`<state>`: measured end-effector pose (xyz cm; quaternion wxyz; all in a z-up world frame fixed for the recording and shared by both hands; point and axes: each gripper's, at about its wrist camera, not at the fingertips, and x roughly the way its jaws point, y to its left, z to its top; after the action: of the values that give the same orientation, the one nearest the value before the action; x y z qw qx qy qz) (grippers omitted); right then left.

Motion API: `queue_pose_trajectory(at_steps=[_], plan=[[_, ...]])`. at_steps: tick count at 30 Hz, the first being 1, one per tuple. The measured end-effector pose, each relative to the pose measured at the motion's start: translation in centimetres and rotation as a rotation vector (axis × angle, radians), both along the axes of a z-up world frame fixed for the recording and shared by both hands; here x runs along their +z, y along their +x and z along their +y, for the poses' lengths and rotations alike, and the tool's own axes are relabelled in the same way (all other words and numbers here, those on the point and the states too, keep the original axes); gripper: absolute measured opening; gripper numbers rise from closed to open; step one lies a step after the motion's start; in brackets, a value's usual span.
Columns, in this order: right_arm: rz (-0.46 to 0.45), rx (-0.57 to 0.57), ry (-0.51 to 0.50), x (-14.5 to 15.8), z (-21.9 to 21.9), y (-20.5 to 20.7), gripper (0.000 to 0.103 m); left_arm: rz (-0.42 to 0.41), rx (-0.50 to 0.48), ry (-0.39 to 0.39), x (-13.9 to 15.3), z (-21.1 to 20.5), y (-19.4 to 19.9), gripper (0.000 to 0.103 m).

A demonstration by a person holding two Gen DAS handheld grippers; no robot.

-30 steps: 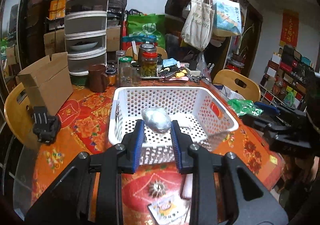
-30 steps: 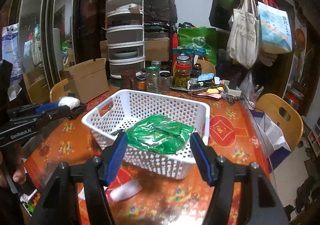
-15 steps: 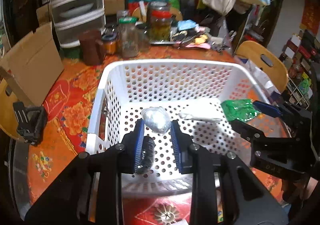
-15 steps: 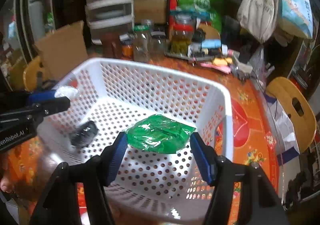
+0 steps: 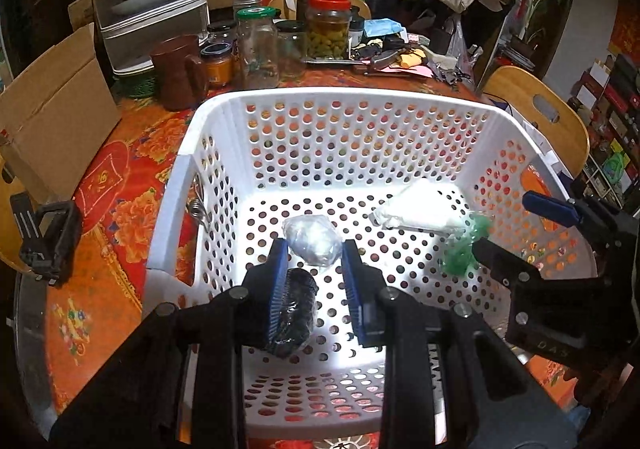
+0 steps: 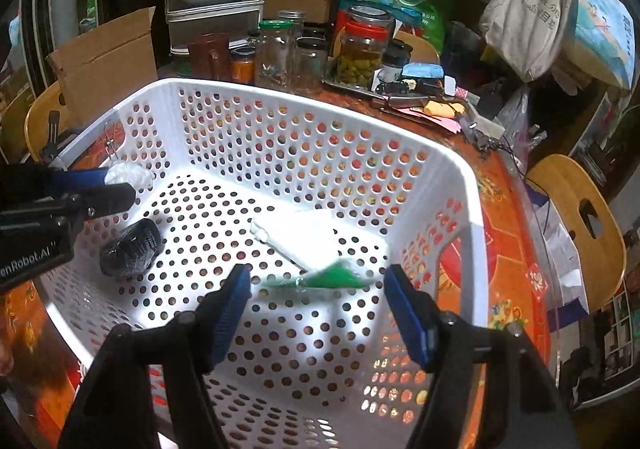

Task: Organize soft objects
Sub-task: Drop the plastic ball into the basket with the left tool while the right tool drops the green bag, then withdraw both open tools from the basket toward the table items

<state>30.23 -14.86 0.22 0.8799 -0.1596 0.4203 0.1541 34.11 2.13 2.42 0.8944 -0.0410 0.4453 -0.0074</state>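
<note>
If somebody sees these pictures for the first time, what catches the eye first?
The big white perforated basket fills the middle of the red floral table. Over it, the left gripper pinches a clear-wrapped white bundle, and a blurred green packet lies between the right gripper's open jaws.

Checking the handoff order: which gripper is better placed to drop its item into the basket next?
Left. The left gripper holds the clear-wrapped bundle over the basket. The right gripper, just opening, has let go of the green bag.
</note>
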Motion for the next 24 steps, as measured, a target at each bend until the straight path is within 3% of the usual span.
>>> queue_pose_trajectory(at_steps=[3, 8, 12, 17, 24], plan=[[-0.001, -0.002, 0.011, 0.2, -0.2, 0.0, 0.081, -0.005, -0.001, -0.003, 0.2, -0.1, -0.1, 0.026], [-0.028, 0.011, 0.035, 1.5, -0.6, -1.1, 0.09, -0.049, 0.007, 0.016, 1.1, 0.0, -0.8, 0.066], [-0.029, 0.008, 0.063, 2.5, -1.3, -1.7, 0.096, -0.069, 0.002, 0.021, 1.9, -0.1, -1.3, 0.076], [-0.041, -0.012, 0.107, 3.8, -2.9, -2.5, 0.098, -0.109, 0.004, 0.017, 3.5, 0.4, -3.1, 0.101], [-0.067, -0.046, 0.151, 5.5, -5.3, -4.8, 0.099, -0.148, 0.043, 0.029, 6.4, 1.4, -7.7, 0.103]])
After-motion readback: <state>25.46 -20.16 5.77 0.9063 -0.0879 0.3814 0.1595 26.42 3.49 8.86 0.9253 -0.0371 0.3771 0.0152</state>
